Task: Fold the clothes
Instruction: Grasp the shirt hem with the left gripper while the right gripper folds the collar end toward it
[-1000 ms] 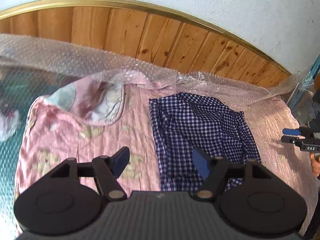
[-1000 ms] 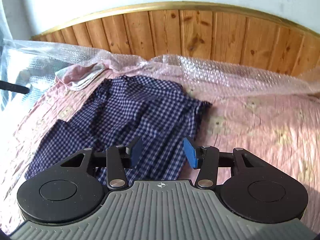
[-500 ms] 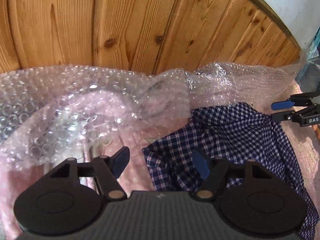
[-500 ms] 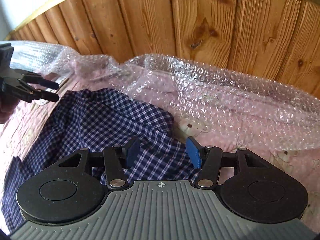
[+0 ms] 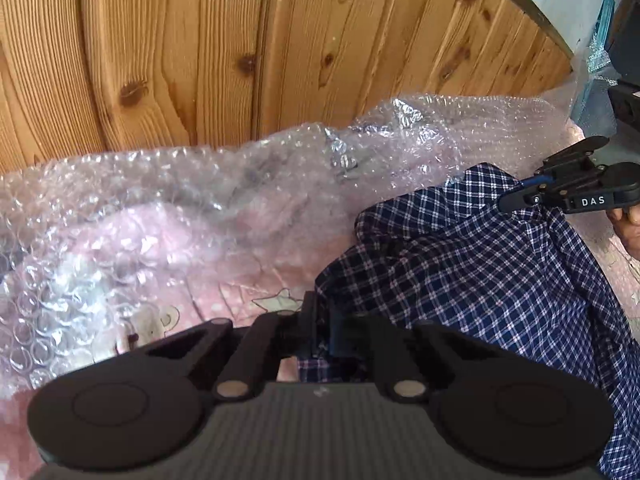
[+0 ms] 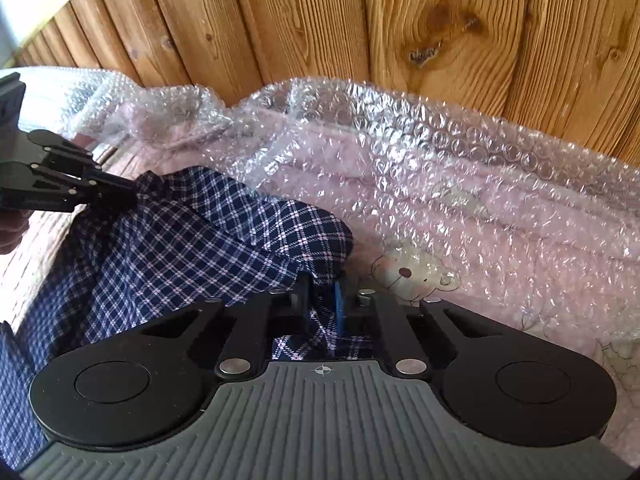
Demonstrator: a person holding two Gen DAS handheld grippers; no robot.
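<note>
Black hand-held gripper (image 6: 323, 300), blue pads (image 6: 338, 307), ribbed grey body

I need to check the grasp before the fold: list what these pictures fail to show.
- Left wrist view: the near part of the checked shirt is hidden behind the left gripper body.
- Right wrist view: the shirt's lower part is cut off by the left edge and covered by the right gripper.
- Both views: bubble wrap veils the pink blanket behind.
</note>
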